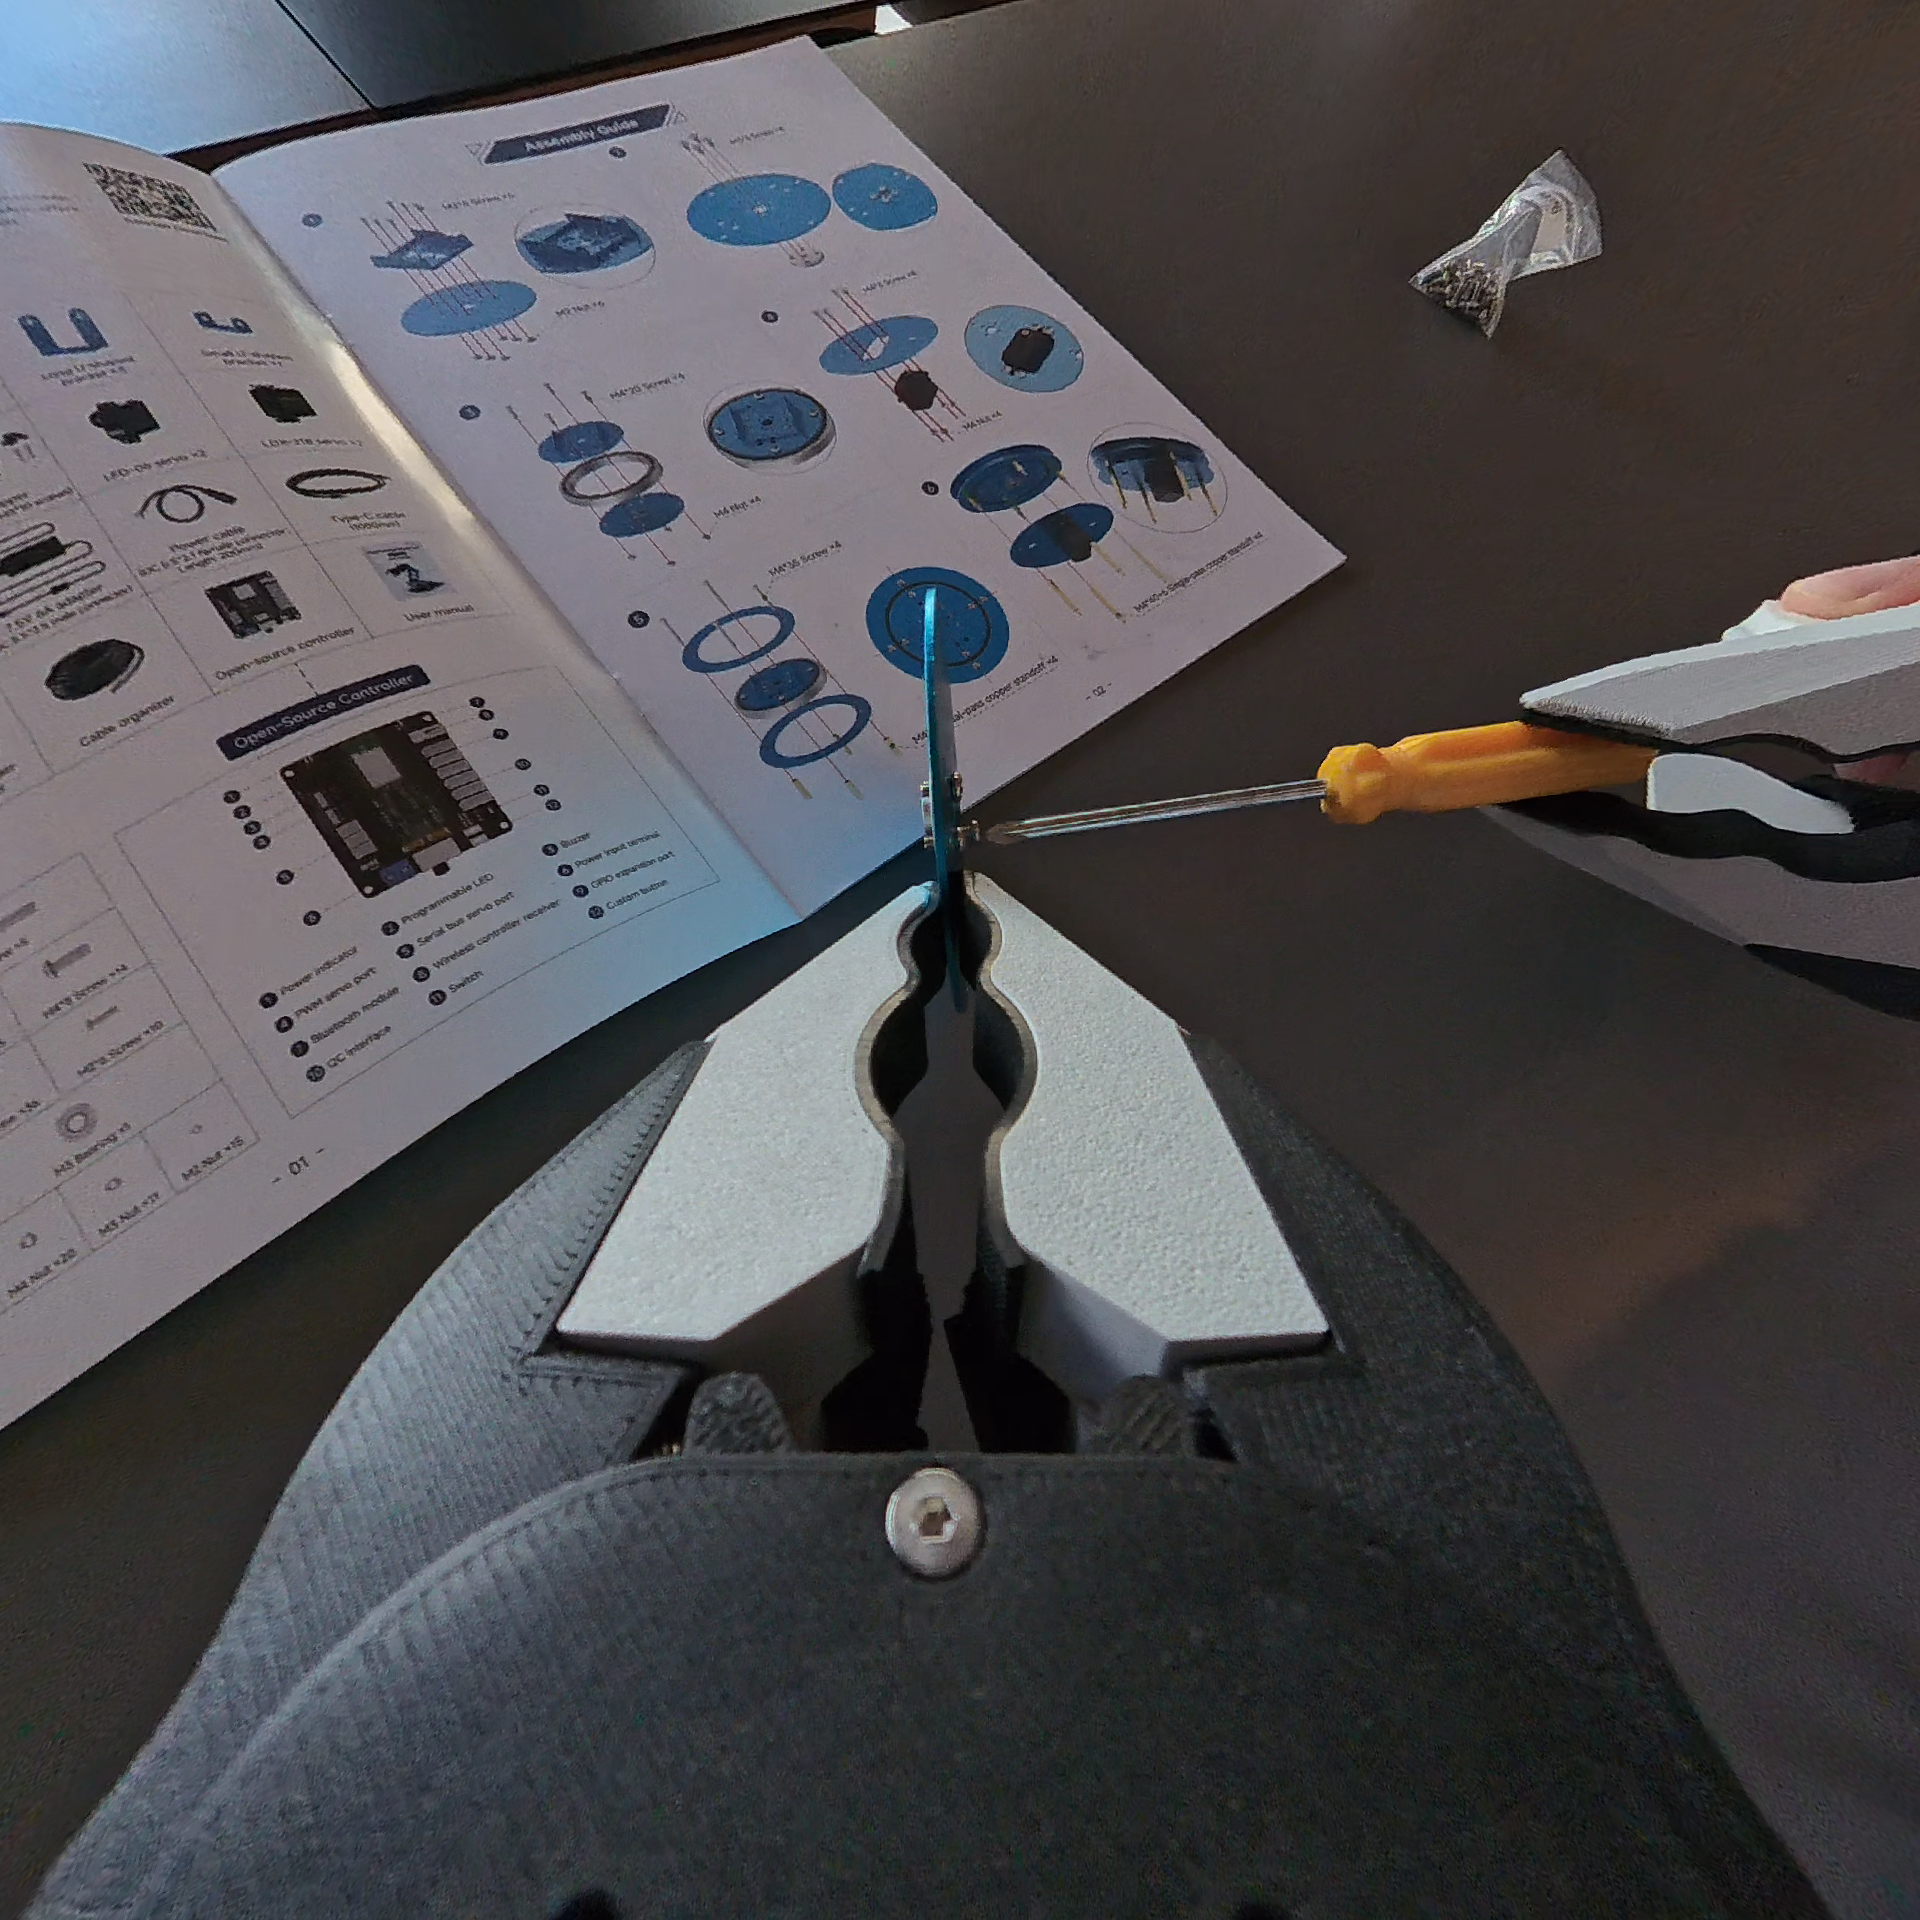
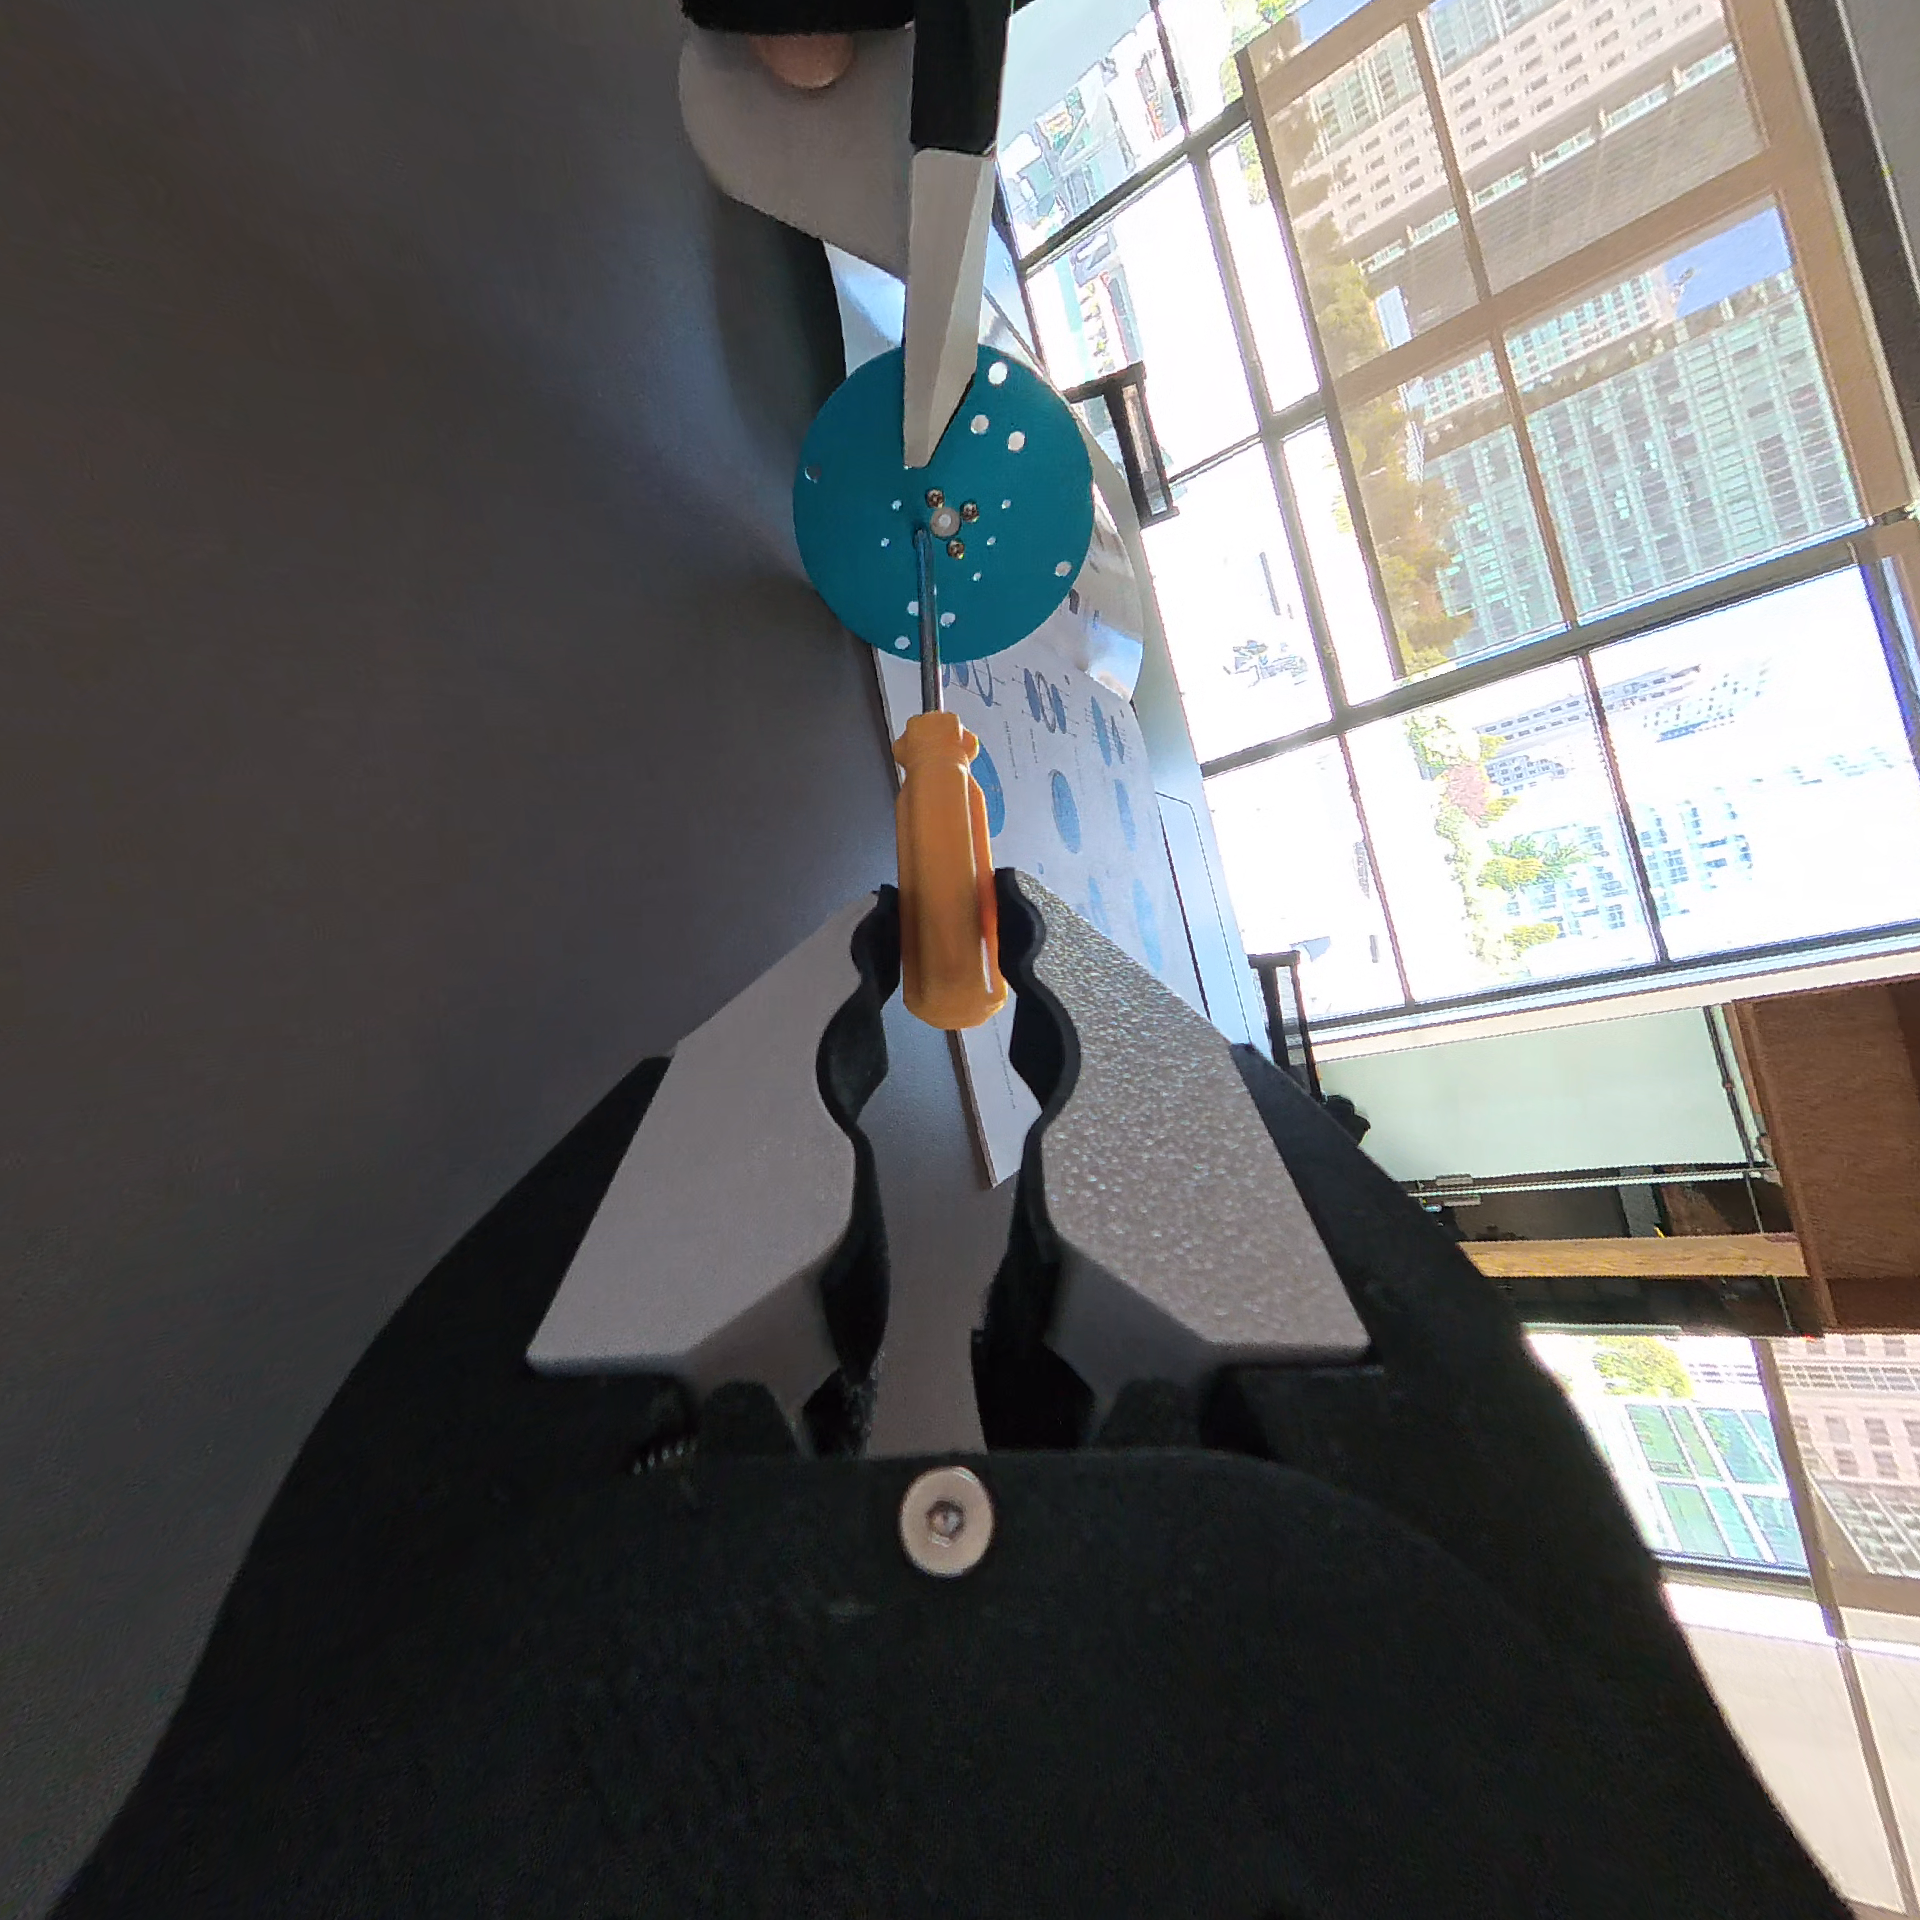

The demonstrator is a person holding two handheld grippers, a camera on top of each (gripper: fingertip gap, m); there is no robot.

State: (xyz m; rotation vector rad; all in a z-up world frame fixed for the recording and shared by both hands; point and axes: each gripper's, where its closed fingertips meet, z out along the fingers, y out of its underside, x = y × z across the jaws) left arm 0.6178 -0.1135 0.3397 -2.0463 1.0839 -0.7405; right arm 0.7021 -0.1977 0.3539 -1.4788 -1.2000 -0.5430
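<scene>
1. Surface: a dark, matte bench [image 1: 1558,1143]. In the right wrist view, large grid-pane windows [image 2: 1558,468] stand behind the work area, with high-rise buildings outside.
2. Left claw [image 1: 951,909]: closed on the lower edge of a blue disc [image 1: 940,727]. The disc stands upright, edge-on in the left wrist view, clamped between the black pads at the fingertips. The claw is held above the bench.
3. Disc detail: in the right wrist view the disc [image 2: 940,520] shows its flat face, a round plate drilled with many small holes, with a cluster of small screws around its centre. One finger of the left claw [image 2: 940,312] overlaps its upper part.
4. Right claw [image 2: 945,925]: closed on the orange handle of a screwdriver [image 2: 940,862]. The grip lies on the rear part of the handle; the front part and the metal shaft project clear of the fingertips.
5. Screwdriver [image 1: 1351,790]: the shaft lies almost level in the left wrist view. Its tip meets the disc face at the central screw cluster.
6. Booklet [image 1: 520,520]: lies open and flat on the bench beyond and left of the left claw, showing printed diagrams of blue parts.
7. Bag [image 1: 1507,249]: a small clear bag of small metal hardware lies on the bench at far right, well apart from the booklet and both claws.
</scene>
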